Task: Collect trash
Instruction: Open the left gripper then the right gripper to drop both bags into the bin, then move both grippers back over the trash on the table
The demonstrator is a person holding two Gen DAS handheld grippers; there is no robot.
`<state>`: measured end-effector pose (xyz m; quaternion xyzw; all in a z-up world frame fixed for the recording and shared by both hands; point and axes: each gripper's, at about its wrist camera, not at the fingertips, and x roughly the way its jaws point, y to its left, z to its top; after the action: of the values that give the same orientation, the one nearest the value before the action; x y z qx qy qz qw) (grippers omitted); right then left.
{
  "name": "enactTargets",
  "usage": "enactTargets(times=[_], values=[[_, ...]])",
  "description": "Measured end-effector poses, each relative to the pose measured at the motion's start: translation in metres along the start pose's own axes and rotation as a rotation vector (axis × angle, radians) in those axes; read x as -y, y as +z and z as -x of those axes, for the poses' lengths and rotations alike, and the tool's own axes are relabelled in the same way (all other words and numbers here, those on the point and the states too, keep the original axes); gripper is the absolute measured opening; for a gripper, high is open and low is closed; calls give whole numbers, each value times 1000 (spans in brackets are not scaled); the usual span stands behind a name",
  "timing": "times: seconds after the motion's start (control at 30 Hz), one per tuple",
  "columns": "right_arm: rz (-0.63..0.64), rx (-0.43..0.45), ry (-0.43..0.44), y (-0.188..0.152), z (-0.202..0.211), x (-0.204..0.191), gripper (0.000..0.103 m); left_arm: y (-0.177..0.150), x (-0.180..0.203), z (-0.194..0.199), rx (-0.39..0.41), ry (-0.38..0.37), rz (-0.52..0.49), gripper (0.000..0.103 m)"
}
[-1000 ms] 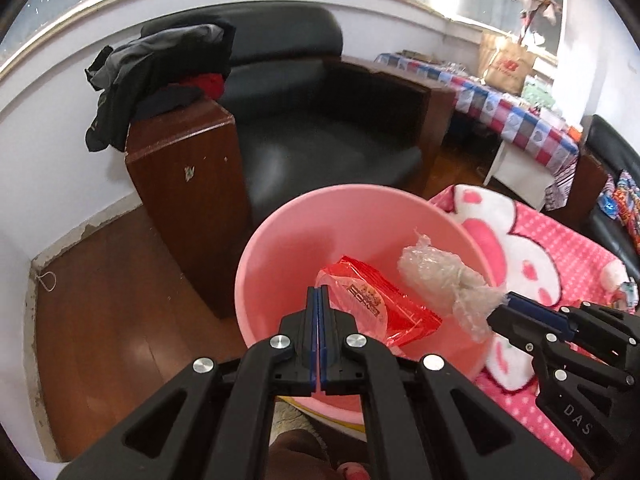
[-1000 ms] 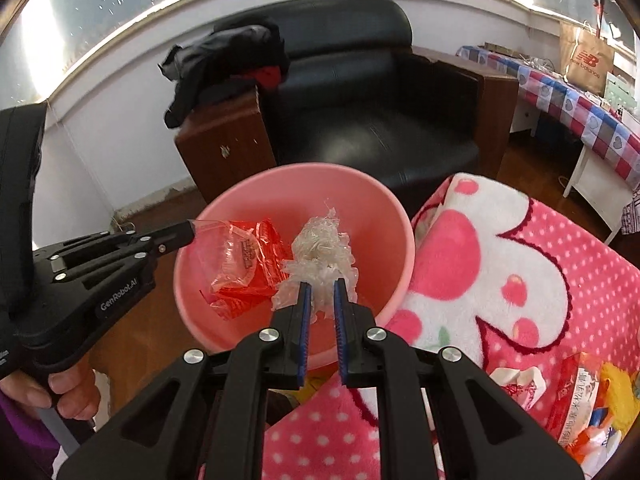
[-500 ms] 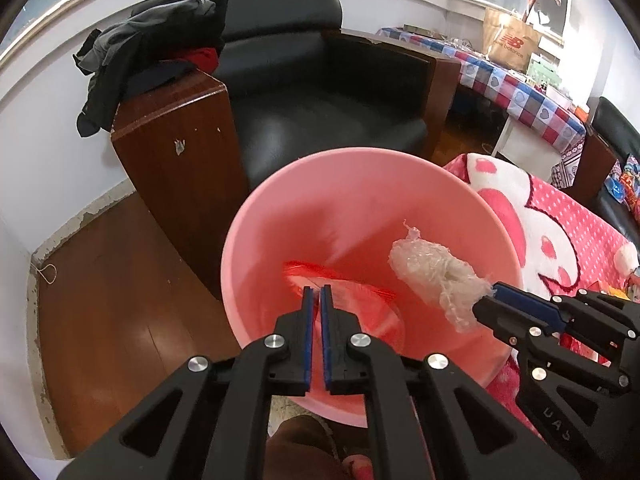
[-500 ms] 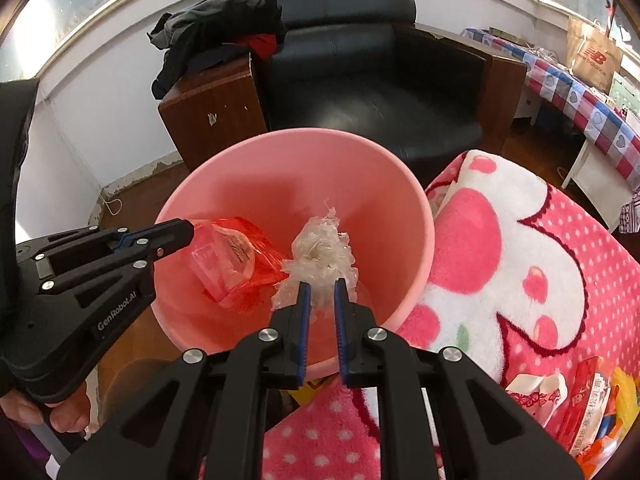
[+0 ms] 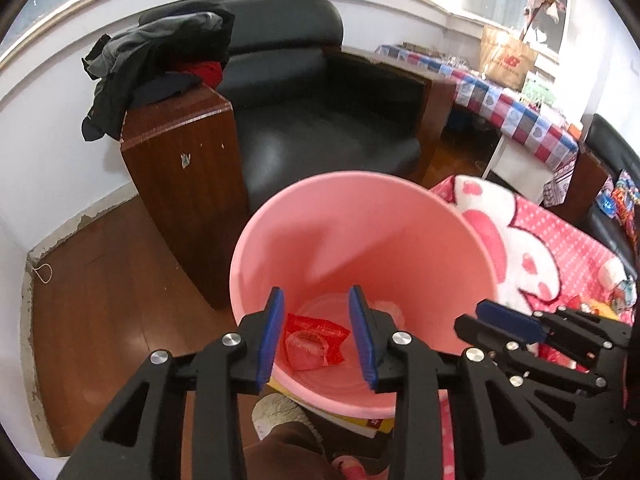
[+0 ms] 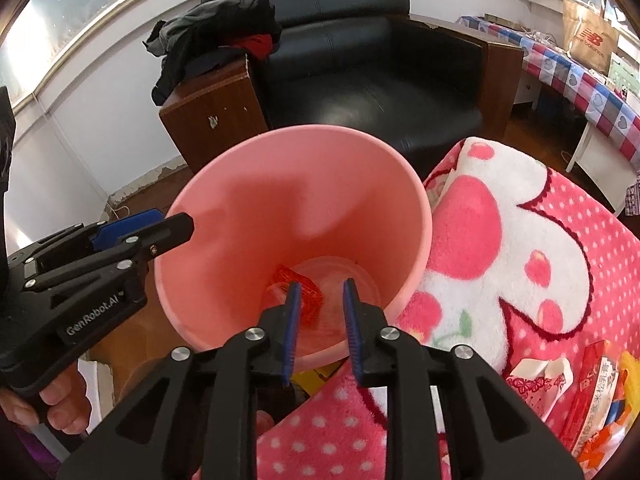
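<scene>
A pink bucket (image 5: 280,248) (image 6: 224,216) stands on the floor beside a pink blanket. A red wrapper (image 5: 314,340) (image 6: 298,292) lies at its bottom. The clear plastic wad shows only as a pale patch (image 5: 386,306) near the bucket's bottom. My left gripper (image 5: 316,334) hangs over the bucket's near rim, its jaws opening with nothing pressed between them. My right gripper (image 6: 320,328) is above the bucket's right side, jaws opening and empty. Each gripper also shows in the other view: right gripper (image 5: 492,316), left gripper (image 6: 168,224).
A black armchair (image 5: 320,128) with wooden arms stands behind the bucket, dark clothes (image 5: 156,56) piled on its arm. The pink patterned blanket (image 6: 520,240) lies to the right with several wrappers (image 6: 592,392) on it. A checked-cloth table (image 5: 500,108) is farther right. A hand (image 6: 52,404) holds the left gripper.
Both grippers let go of their trash: the red wrapper and the clear plastic wad dropped to the bucket's bottom. Both pairs of jaws spread apart, the left much wider.
</scene>
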<state>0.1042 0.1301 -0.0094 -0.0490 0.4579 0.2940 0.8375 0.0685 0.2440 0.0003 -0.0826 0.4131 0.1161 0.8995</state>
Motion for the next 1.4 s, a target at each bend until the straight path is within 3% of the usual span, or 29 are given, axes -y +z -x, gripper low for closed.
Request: enactTargets(times=[0.37, 0.43, 0.5, 0.63, 1.13, 1.4], values=[[-22, 106, -3, -16, 54, 17, 24, 1, 27, 52, 122, -107, 21, 39], [-36, 127, -13, -23, 68, 26, 28, 1, 36, 60, 138, -130, 14, 39], [-54, 150, -30, -31, 82, 36, 39, 0, 49, 67, 151, -159, 4, 40], [-77, 187, -77, -45, 109, 56, 40, -5, 78, 78, 162, -216, -30, 42], [-254, 318, -356, -127, 217, 172, 40, -47, 201, 95, 128, -445, -258, 44], [-363, 311, -379, -160, 226, 211, 40, -73, 242, 86, 57, -501, -363, 44]])
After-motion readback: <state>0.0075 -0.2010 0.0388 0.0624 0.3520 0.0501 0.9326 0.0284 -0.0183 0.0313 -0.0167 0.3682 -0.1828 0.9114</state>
